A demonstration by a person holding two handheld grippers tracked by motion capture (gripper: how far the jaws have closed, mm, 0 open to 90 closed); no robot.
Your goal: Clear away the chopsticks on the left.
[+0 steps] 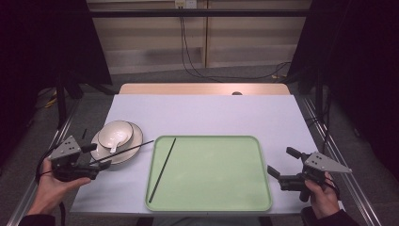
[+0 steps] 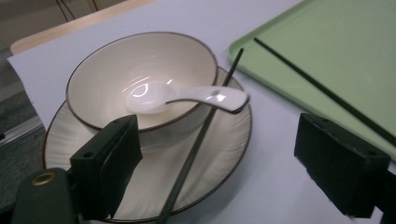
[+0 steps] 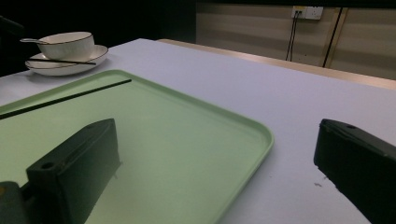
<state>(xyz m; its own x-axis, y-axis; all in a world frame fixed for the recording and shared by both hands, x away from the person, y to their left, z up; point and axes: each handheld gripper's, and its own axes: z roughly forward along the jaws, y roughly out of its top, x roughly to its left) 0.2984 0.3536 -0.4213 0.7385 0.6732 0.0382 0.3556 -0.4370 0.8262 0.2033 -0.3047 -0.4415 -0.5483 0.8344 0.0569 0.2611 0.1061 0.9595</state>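
Black and thin, the second chopstick is lying across the ribbed plate, running from the bottom centre of the left gripper view up toward the tray's corner, its upper end passing under the handle of the white ceramic spoon. The left gripper is lining up on it, jaws spread wide with the stick sitting between them near the left jaw, nothing pinched yet. In the high view that left gripper is sitting at the lower left, just beside the plate, with the chopstick's far tip poking out toward the green tray.

Judging the grab: the stick is slim and resting on a sloped, slippery plate, so the jaws are needing to come down square across it, near the near end, clear of the spoon handle and the bowl. Nudging that spoon could tip it out of the bowl. Closing slowly should keep the stick from rolling off the rim.

The first chopstick is already lying diagonally along the tray's left side. The right gripper is waiting at the lower right, jaws spread and empty, beside the tray's right edge.
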